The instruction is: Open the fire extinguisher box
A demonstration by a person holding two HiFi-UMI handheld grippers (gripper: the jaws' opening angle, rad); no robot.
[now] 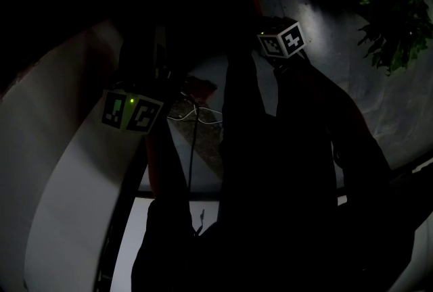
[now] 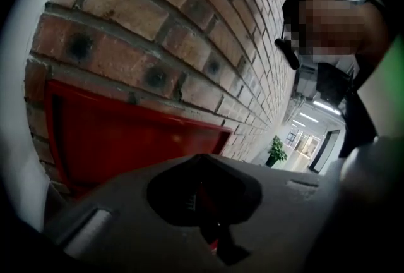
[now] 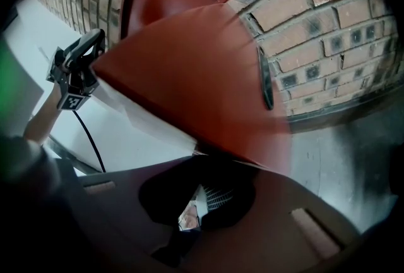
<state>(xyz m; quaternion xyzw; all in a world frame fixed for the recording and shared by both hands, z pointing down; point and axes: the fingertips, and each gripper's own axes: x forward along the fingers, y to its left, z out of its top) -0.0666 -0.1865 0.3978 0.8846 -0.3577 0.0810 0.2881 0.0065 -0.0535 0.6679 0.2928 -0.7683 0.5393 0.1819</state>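
The red fire extinguisher box [image 2: 126, 139] is set into a brick wall [image 2: 189, 19]. Its red door [image 3: 189, 69] stands swung out, a dark slim handle [image 3: 266, 79] on its face. The door's lower edge runs down into my right gripper [image 3: 196, 205], whose jaws look shut on it. My left gripper [image 2: 205, 205] is just in front of the box with its jaws together; only a thin red sliver shows between them. In the right gripper view the left gripper [image 3: 79, 69] is at the door's far corner. The head view is very dark; both marker cubes [image 1: 132, 111] [image 1: 281, 38] show.
A person [image 2: 353, 76] stands close on the right of the left gripper view, in front of a lit corridor with a potted plant [image 2: 276, 150]. A black cable [image 3: 88, 139] hangs below the left gripper. Pale floor lies under the door.
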